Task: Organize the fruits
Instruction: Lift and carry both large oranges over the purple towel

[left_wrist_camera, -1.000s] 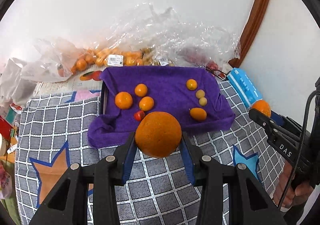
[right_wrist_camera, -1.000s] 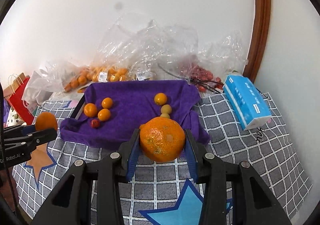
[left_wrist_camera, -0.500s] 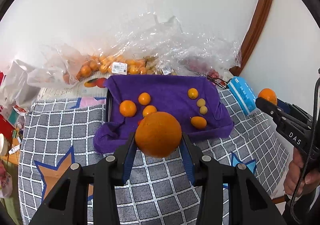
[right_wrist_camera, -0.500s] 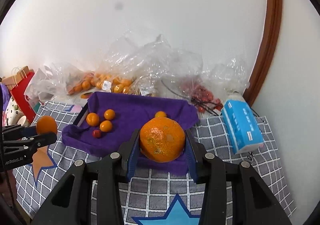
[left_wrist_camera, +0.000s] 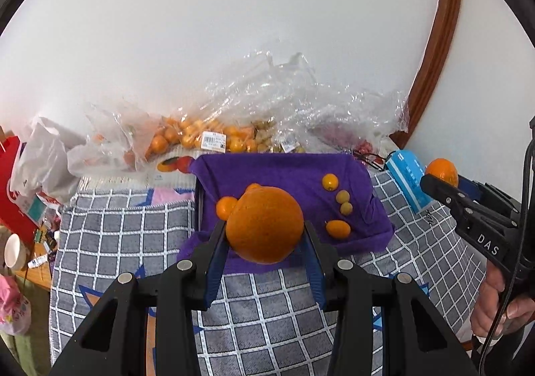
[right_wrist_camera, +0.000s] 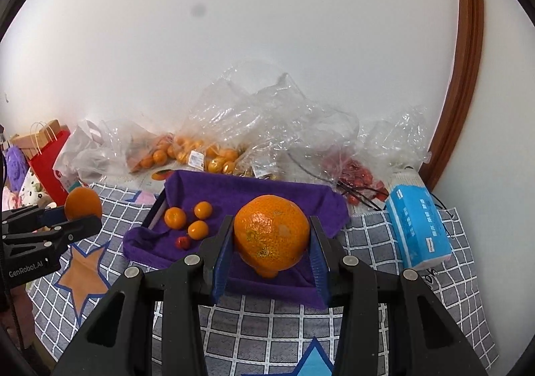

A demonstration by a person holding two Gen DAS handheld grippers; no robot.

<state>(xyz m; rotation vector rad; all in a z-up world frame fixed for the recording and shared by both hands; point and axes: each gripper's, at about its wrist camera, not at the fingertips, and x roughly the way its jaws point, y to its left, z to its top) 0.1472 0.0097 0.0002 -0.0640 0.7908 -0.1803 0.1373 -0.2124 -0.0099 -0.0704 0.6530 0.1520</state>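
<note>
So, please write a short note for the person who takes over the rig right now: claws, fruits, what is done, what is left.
Left claw: shut on a big orange, held above the near edge of the purple towel.
Right claw: shut on another big orange, also over the towel's near edge.
Done: small oranges and a red fruit lie grouped on the towel's left; a row of small fruits on its right.
Left: set both big oranges down; more fruit sits in the bags behind.

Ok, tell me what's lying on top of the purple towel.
On the purple towel lie three small oranges, a red fruit, and on its right side four small yellow-orange fruits. The gripped oranges hide the towel's middle.
</note>
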